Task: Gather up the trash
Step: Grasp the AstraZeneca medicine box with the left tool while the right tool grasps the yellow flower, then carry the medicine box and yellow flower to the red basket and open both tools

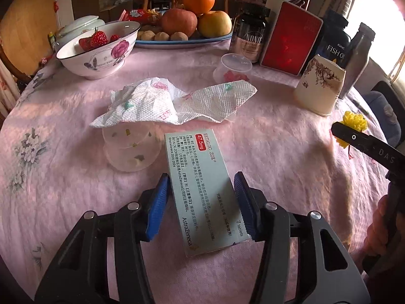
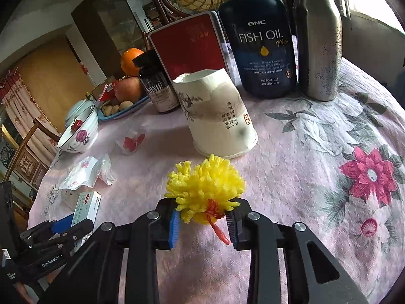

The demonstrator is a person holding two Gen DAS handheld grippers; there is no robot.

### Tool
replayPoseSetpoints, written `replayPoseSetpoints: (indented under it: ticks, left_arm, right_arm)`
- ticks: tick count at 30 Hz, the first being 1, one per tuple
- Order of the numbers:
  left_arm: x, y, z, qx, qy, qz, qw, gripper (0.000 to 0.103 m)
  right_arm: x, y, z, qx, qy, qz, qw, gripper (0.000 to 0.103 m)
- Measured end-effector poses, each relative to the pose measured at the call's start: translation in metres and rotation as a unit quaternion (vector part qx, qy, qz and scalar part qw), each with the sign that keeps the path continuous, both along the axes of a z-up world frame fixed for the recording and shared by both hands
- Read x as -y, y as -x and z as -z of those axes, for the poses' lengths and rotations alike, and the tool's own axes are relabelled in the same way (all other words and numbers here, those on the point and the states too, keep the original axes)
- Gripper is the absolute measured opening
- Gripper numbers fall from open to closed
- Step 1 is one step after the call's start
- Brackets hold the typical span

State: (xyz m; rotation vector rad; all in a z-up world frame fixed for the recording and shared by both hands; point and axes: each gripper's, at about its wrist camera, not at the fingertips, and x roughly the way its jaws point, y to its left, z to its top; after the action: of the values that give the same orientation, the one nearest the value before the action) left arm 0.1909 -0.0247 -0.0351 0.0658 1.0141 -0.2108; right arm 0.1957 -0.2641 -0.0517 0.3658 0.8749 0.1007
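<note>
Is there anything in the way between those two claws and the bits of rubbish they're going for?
Nothing visible. The left gripper already has the medicine box between its blue pads, and the right gripper is closed on the yellow foam net. The crumpled tissue lies beyond the box, untouched.

A pale medicine box (image 1: 202,192) lies flat on the pink tabletop (image 1: 291,152), just beside crumpled printed tissue (image 1: 172,101) draped over a clear cup (image 1: 131,152). A yellow frilly pompom (image 2: 205,190) with a red tie lies near an upturned paper cup (image 2: 217,116).
</note>
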Motion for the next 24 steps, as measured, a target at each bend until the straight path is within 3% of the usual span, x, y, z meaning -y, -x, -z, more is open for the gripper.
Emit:
replayPoseSetpoints:
  ticks: [10,16,24]
  left_arm:
    - [0.01,0.042,-0.043,0.077,0.026,0.044,0.9957,0.05]
    - [0.021,0.081,-0.062,0.121,0.025,0.072,0.9897,0.05]
    - [0.052,0.154,-0.054,0.095,0.075,0.146,0.9819,0.05]
  right_arm:
    - [-0.005,0.031,-0.022,0.045,-0.002,-0.002,0.999,0.03]
    - [0.005,0.116,-0.031,0.066,-0.007,0.01,0.998,0.031]
    - [0.034,0.225,-0.036,0.064,-0.004,0.032,0.997,0.031]
